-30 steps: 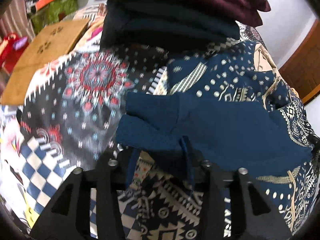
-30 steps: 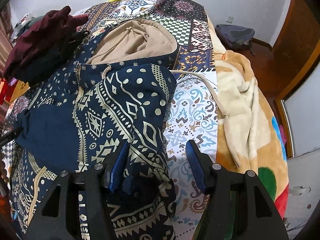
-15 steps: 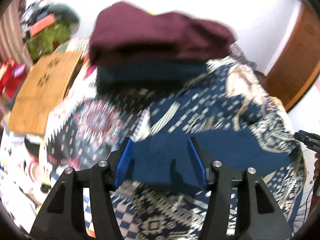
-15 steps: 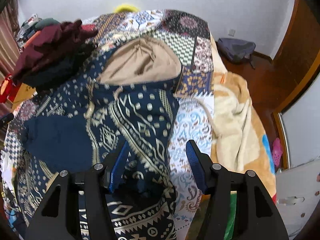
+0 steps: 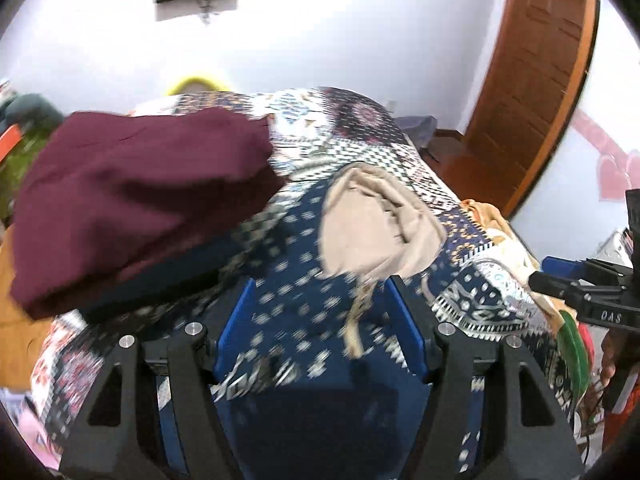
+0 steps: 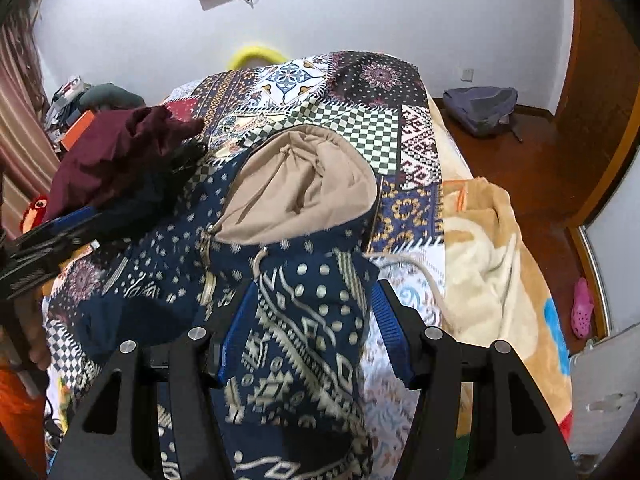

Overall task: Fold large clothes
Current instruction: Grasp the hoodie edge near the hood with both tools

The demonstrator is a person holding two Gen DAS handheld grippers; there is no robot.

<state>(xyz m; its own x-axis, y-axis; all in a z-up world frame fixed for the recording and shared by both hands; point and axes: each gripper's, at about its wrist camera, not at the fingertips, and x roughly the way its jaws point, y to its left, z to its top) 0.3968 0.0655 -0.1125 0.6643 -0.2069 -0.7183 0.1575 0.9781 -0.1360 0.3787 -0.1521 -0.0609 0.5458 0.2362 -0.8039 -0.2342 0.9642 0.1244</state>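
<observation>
A navy hoodie [image 6: 168, 248] with a cream pattern and a beige hood [image 6: 300, 192] lies spread on the patchwork bed cover [image 6: 360, 128]. My right gripper [image 6: 314, 332] hovers above the hoodie's folded patterned panel. Its blue pads stand apart, and the cloth lies below them without being pinched. My left gripper [image 5: 322, 320] hangs over the navy body below the hood [image 5: 376, 224]. Its jaws are opening and nothing is caught between them. In the right wrist view the left gripper [image 6: 44, 248] shows at the left edge. The right gripper [image 5: 580, 292] shows at the right edge of the left wrist view.
A pile of maroon and dark folded clothes [image 5: 132, 192] sits on the bed left of the hoodie. A beige fleece blanket [image 6: 488, 264] covers the bed's right side. A grey backpack [image 6: 480, 108] lies on the wooden floor, near a brown door [image 5: 532, 72].
My left gripper let go of the navy sleeve, opened wider, and rose and swung toward the hood. The right gripper lifted a little, its jaws unchanged.
</observation>
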